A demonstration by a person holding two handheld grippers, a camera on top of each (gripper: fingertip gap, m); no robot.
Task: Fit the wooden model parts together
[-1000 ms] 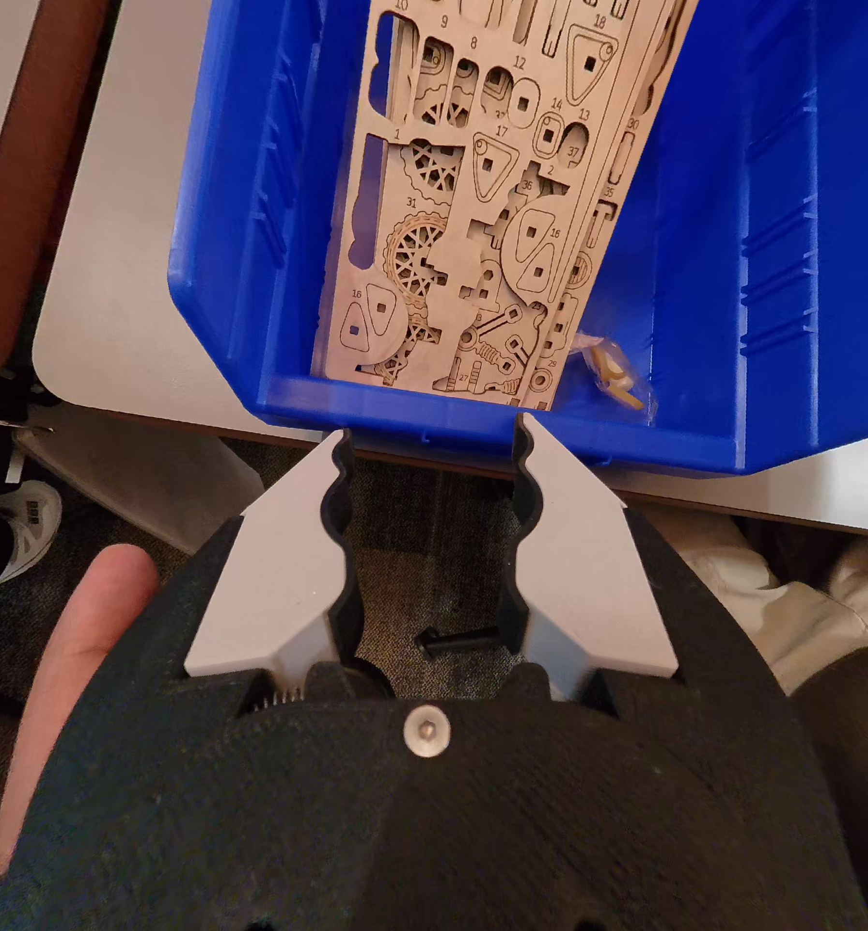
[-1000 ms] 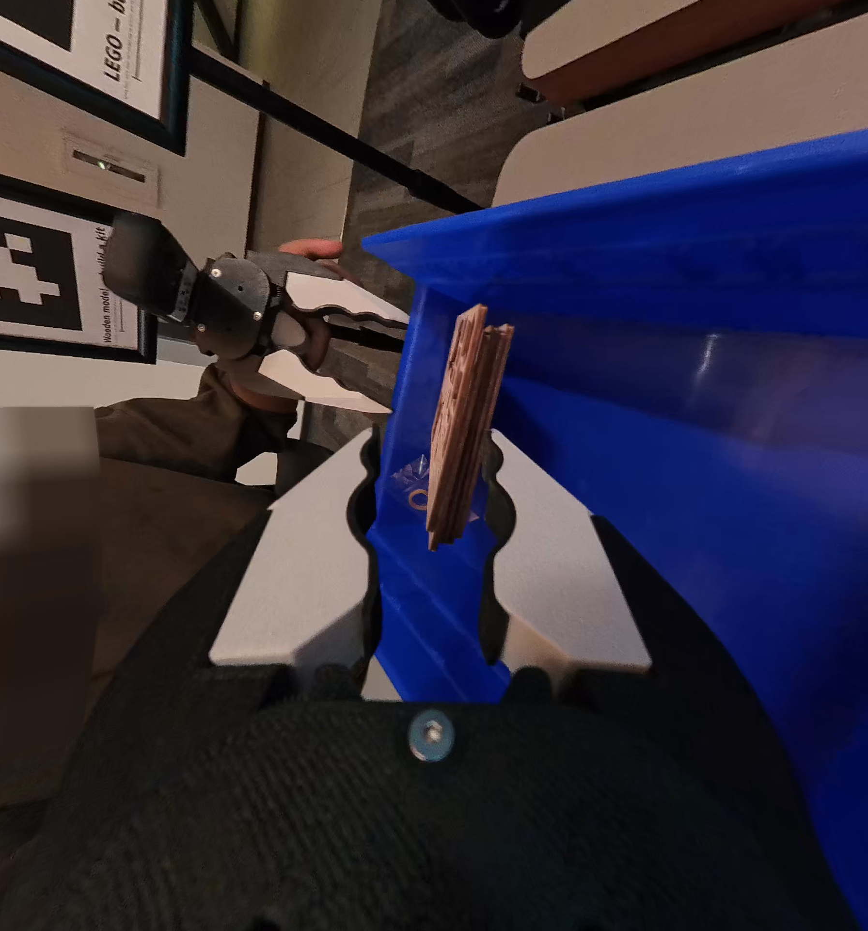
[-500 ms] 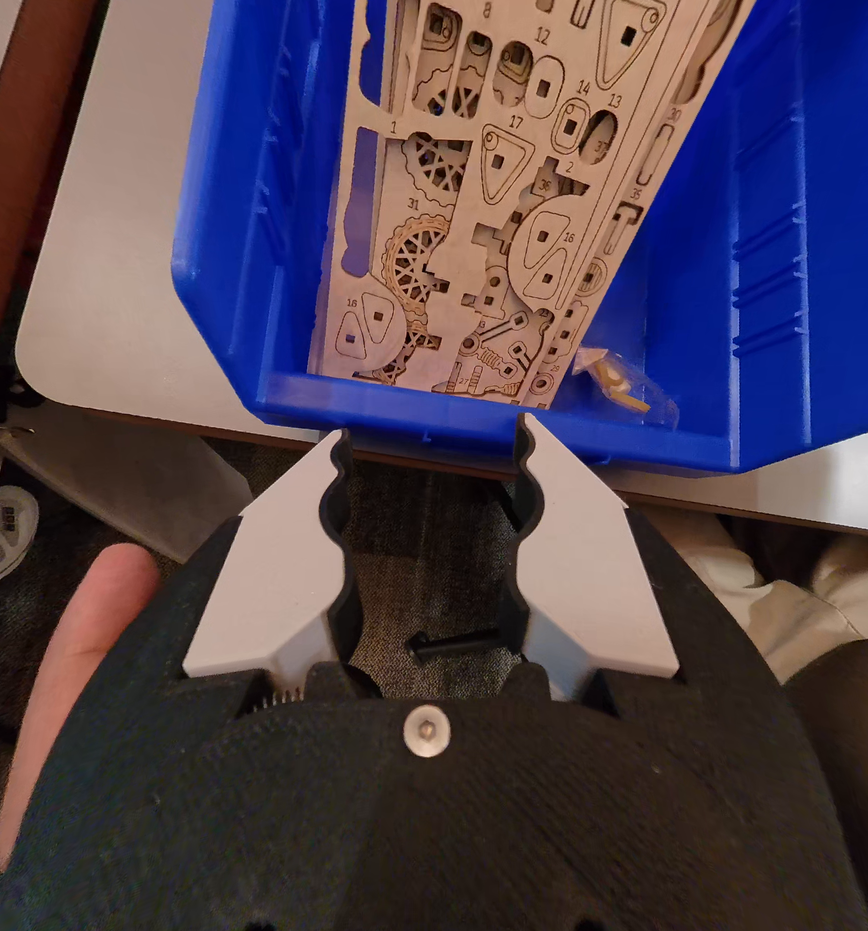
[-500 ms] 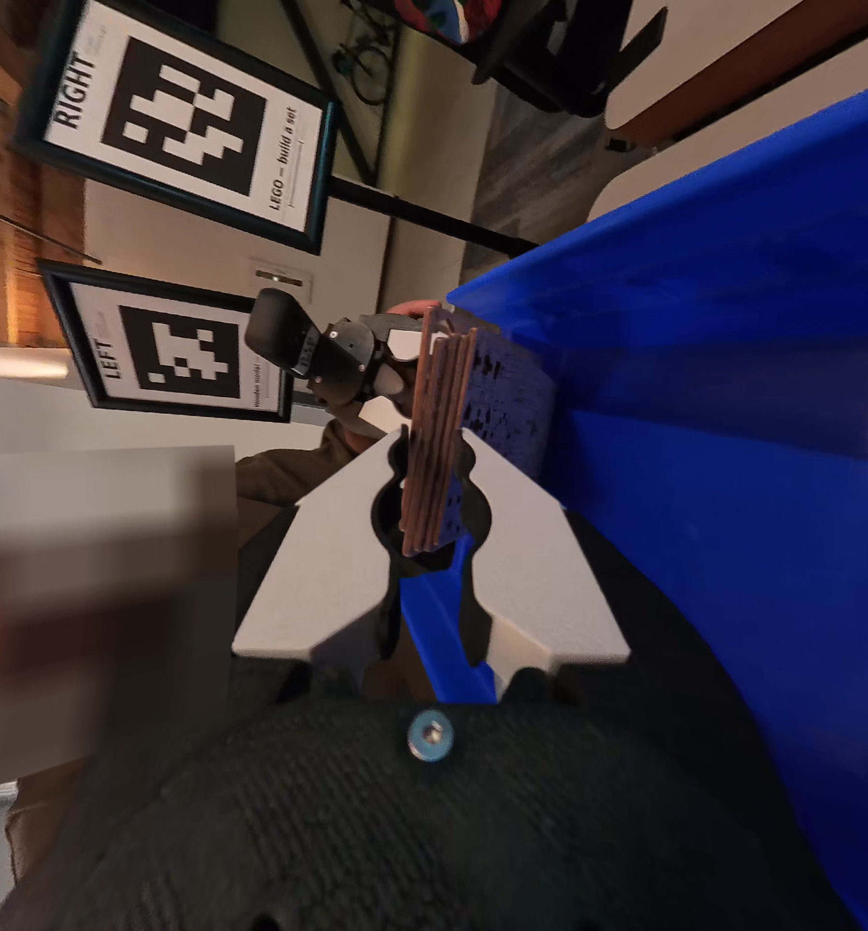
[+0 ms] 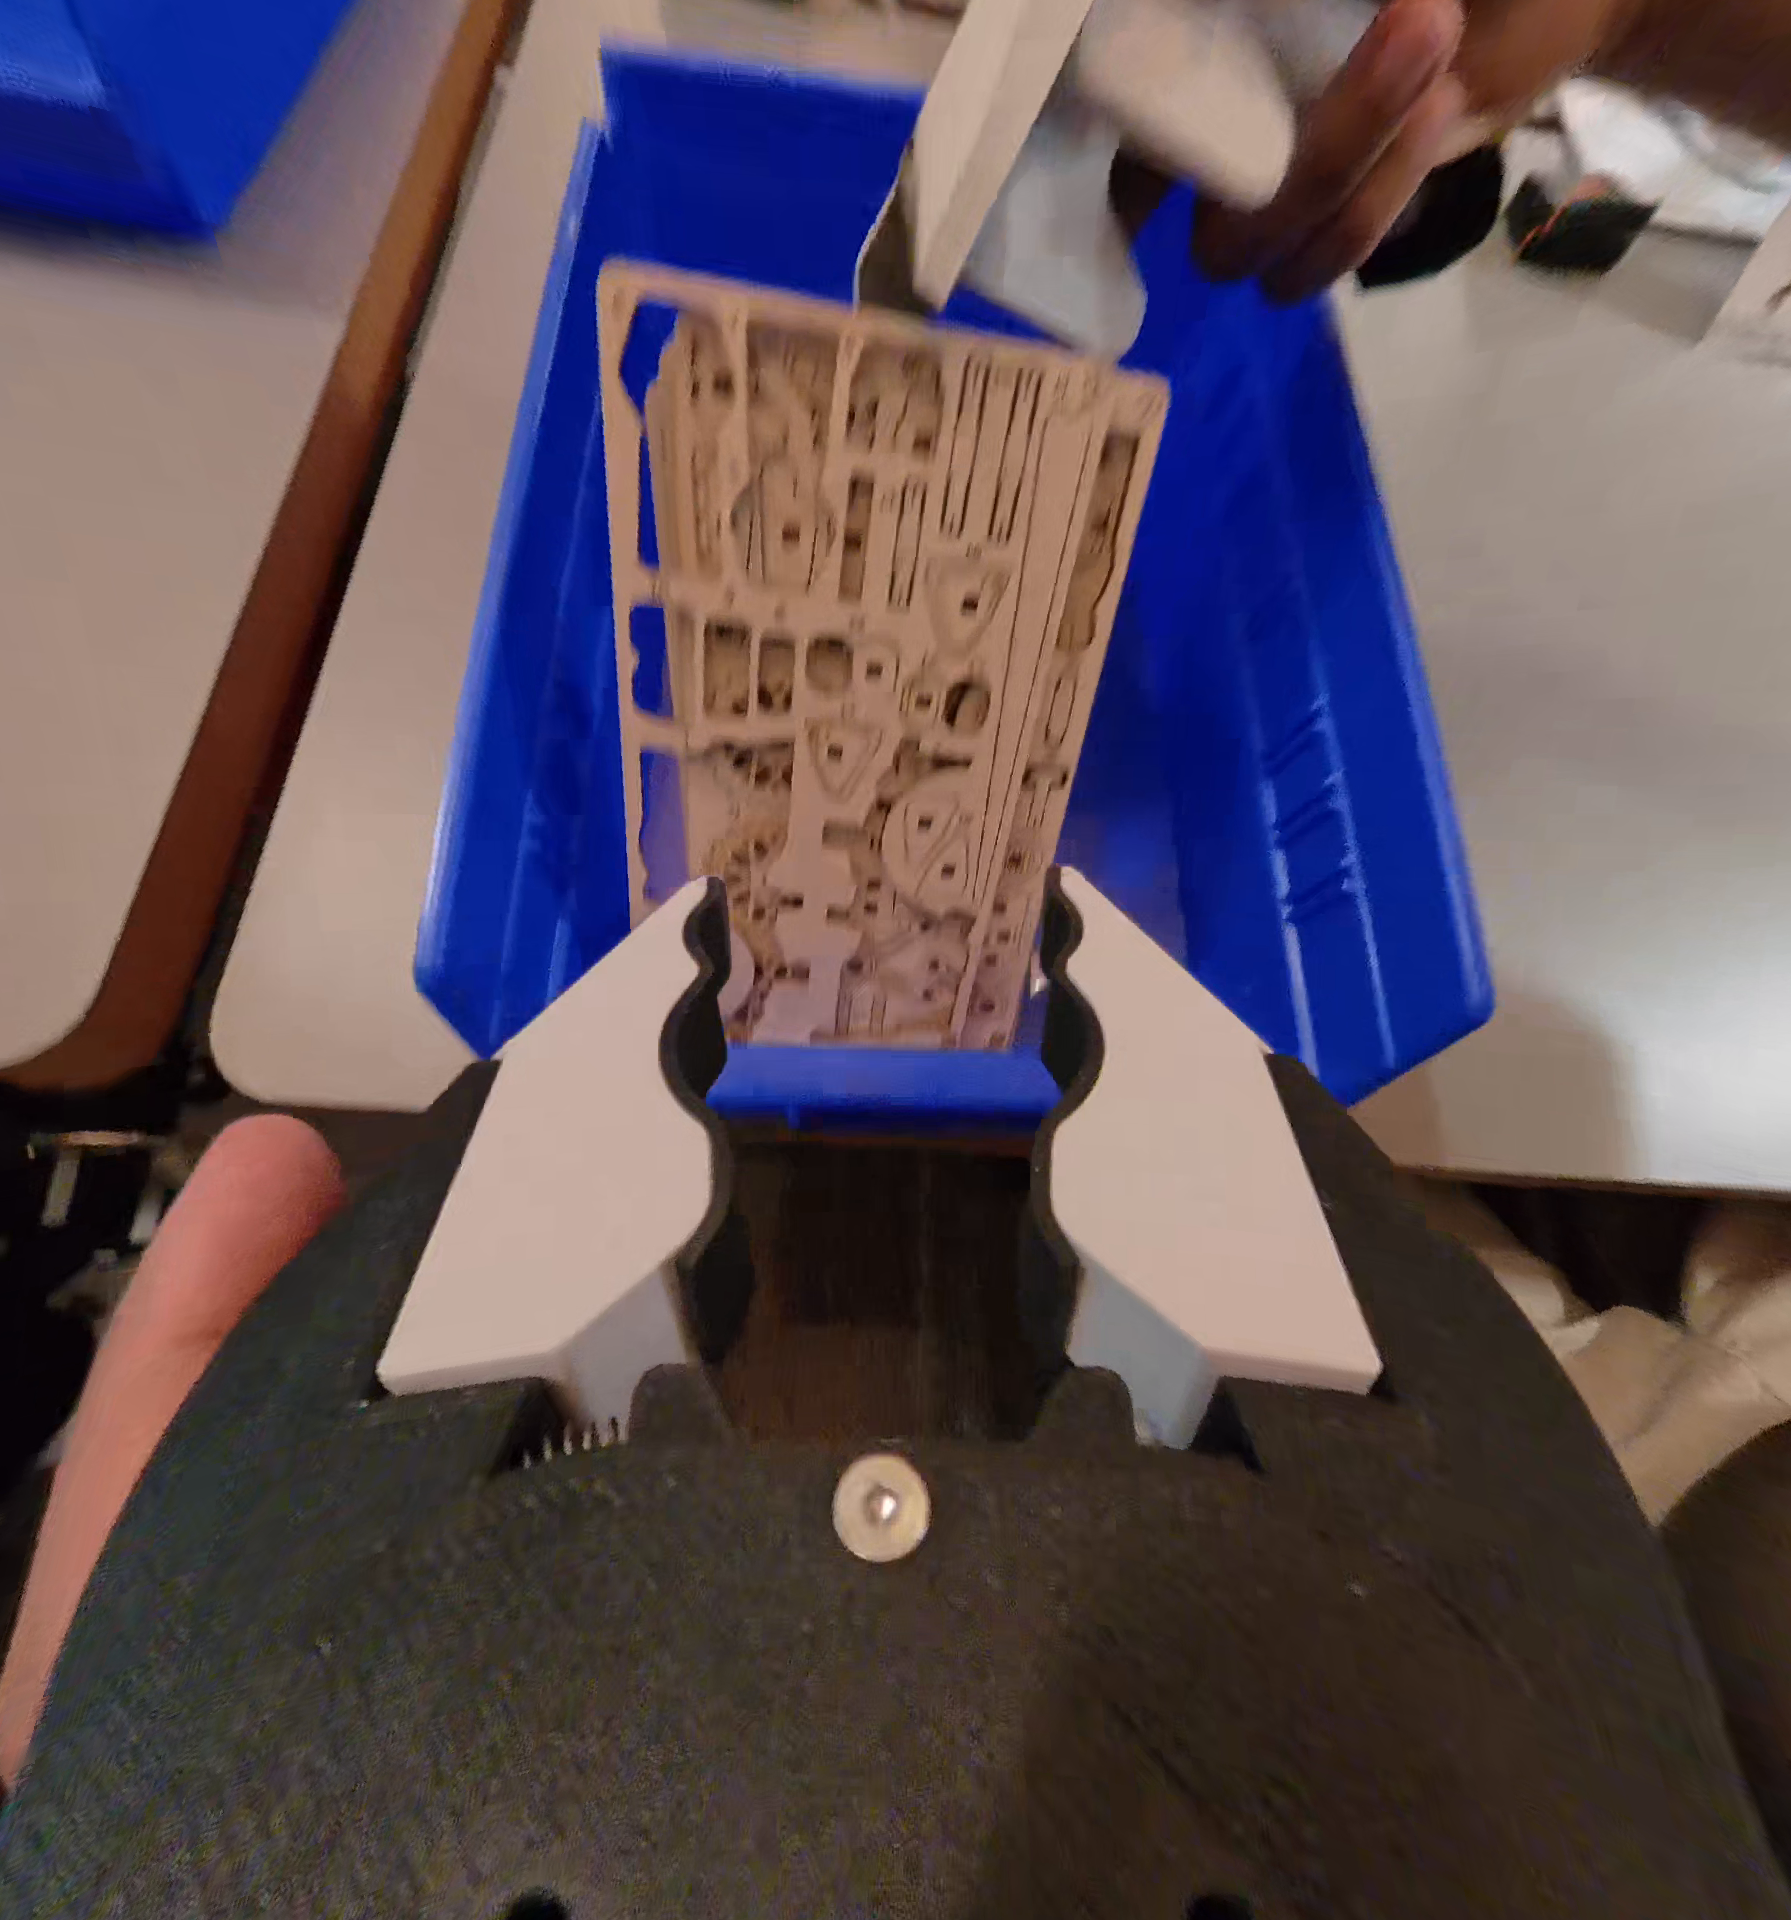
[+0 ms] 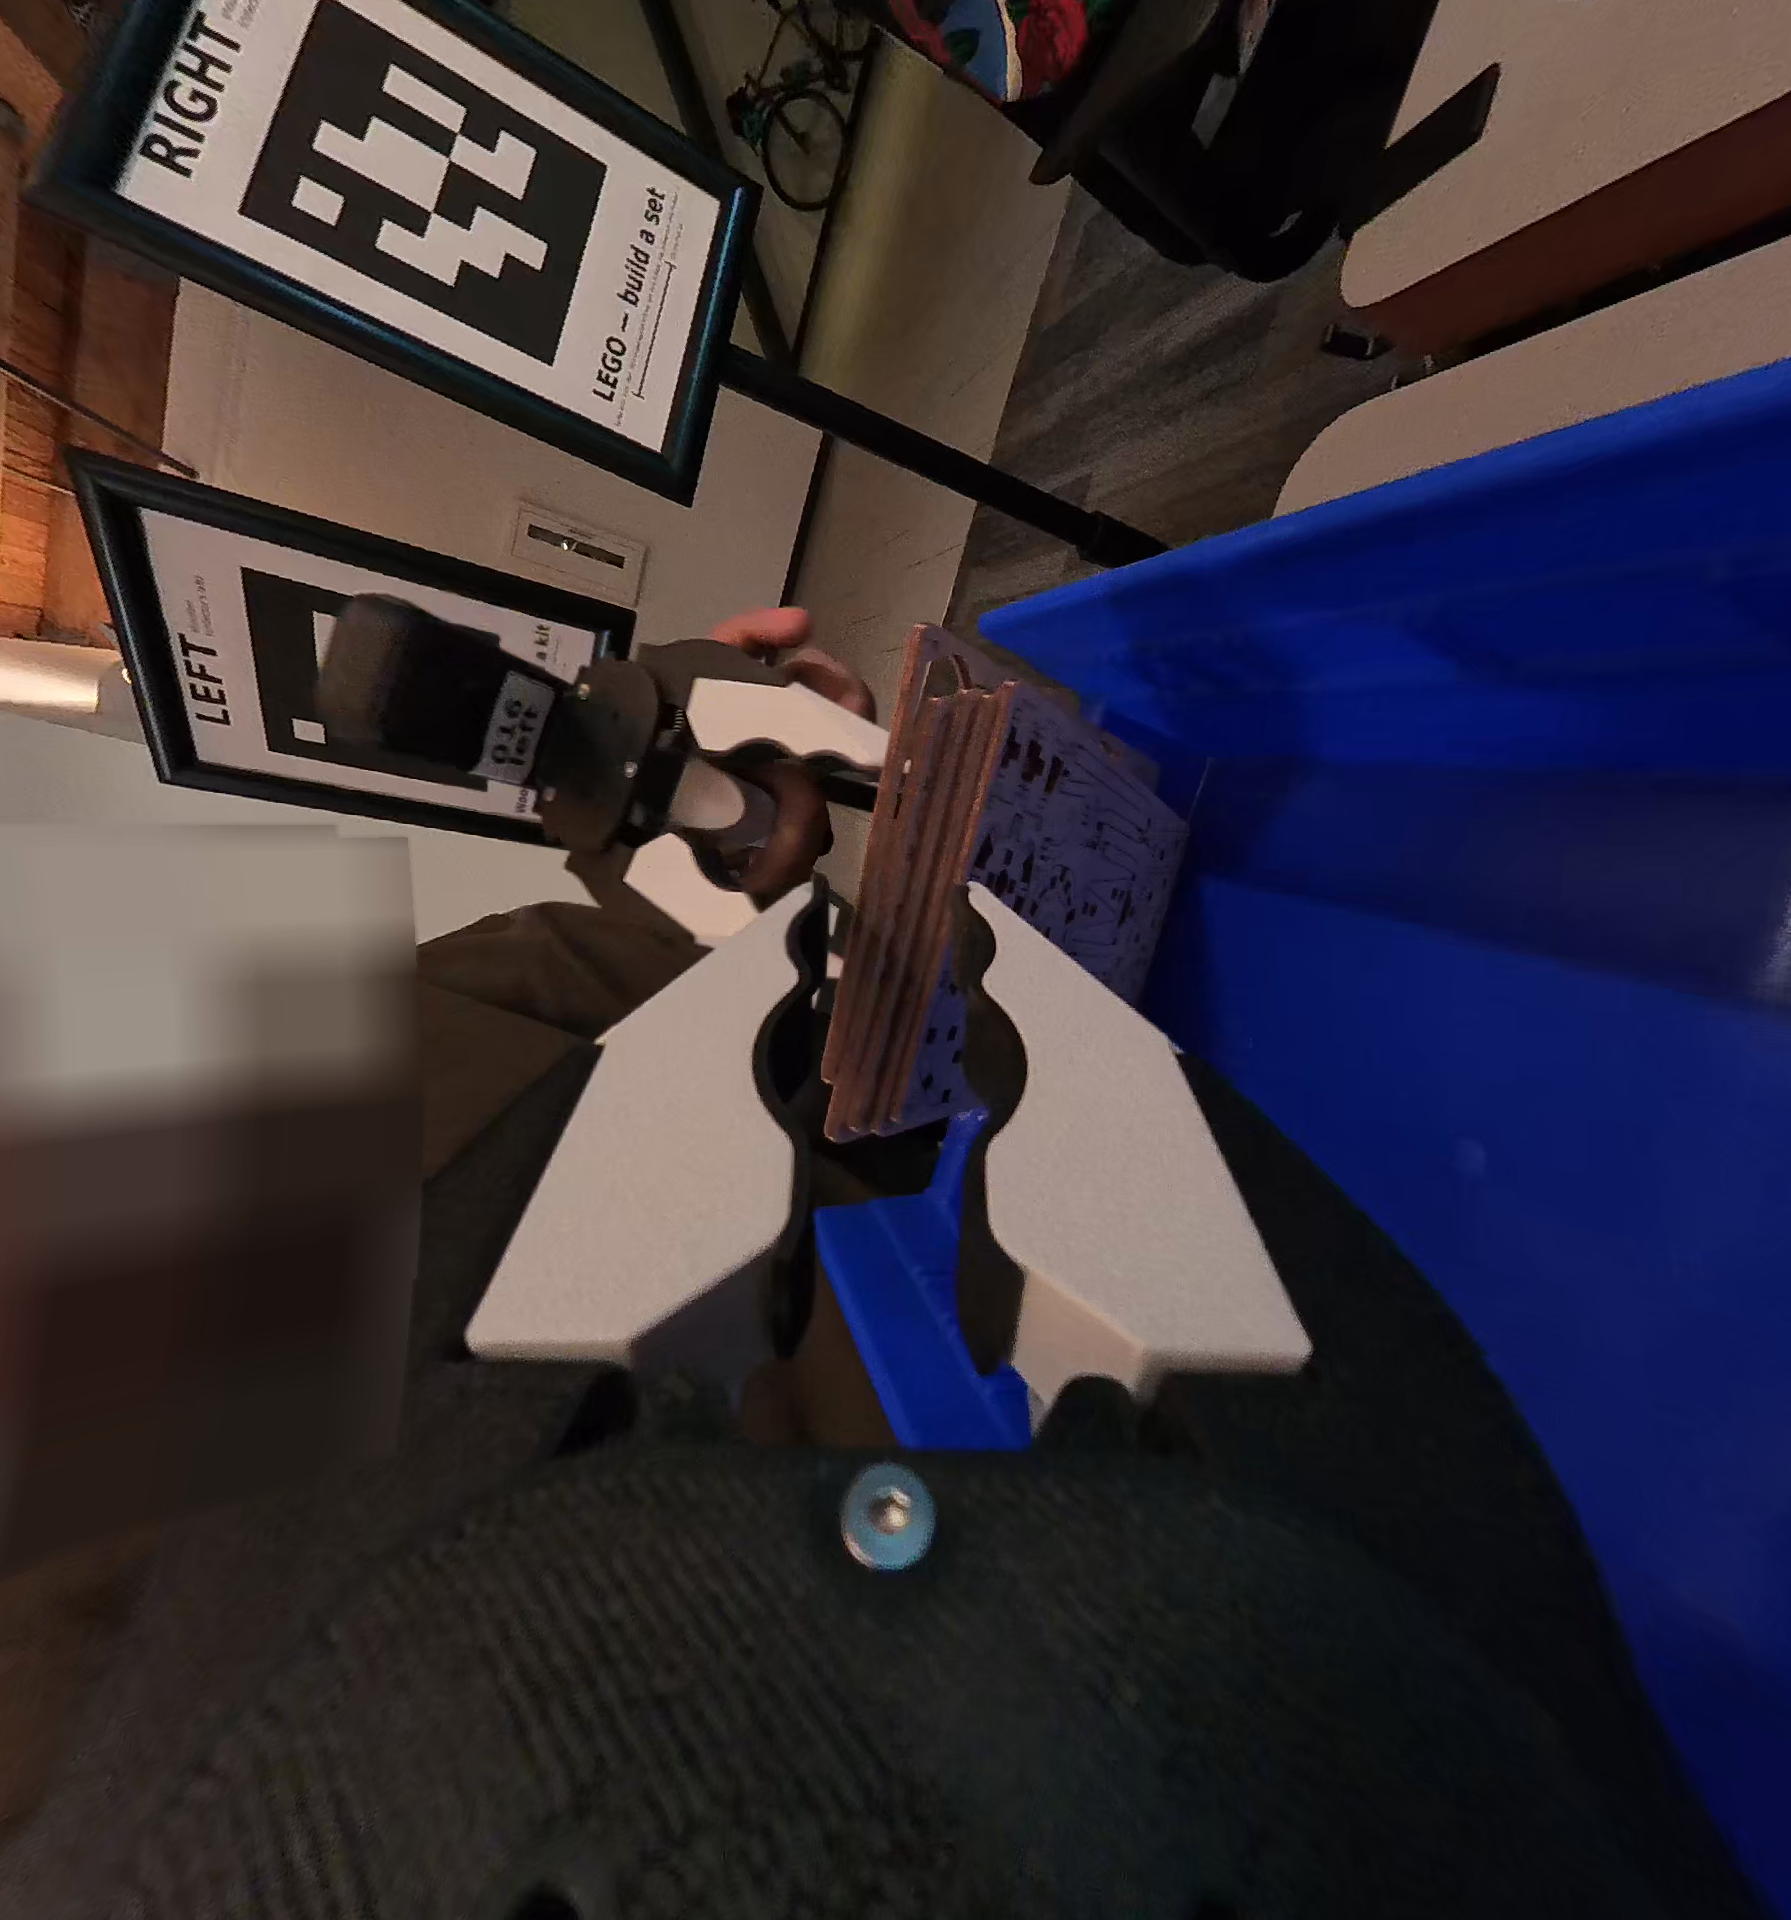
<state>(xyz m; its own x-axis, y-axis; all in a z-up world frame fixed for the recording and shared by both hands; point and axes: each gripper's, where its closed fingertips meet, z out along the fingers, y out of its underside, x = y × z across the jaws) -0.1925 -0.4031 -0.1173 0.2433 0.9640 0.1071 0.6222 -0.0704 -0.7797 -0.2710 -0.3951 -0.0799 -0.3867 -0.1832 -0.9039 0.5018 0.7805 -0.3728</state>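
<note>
A stack of laser-cut wooden model sheets (image 5: pixel 870 623) stands tilted up out of the blue bin (image 5: pixel 1390 727). My right gripper (image 6: pixel 896 904) is shut on one end of the stack (image 6: pixel 922 769), which shows edge-on between its jaws. In the left wrist view it (image 5: pixel 906 275) grips the stack's top edge from above. My left gripper (image 5: pixel 886 914) is open and empty at the bin's near rim. Its fingertips frame the lower end of the sheets without touching them. It also shows in the right wrist view (image 6: pixel 839 769), just beyond the stack.
The bin (image 6: pixel 1493 831) sits at the near edge of a white table (image 5: pixel 1597 727). A second blue bin (image 5: pixel 91 104) stands on another table at the far left. Two framed marker posters (image 6: pixel 423 208) hang on the wall. The holder's legs are below the table edge.
My right gripper has closed on the sheet stack and lifted its far end up out of the bin. My left gripper has moved forward to the bin's near rim.
</note>
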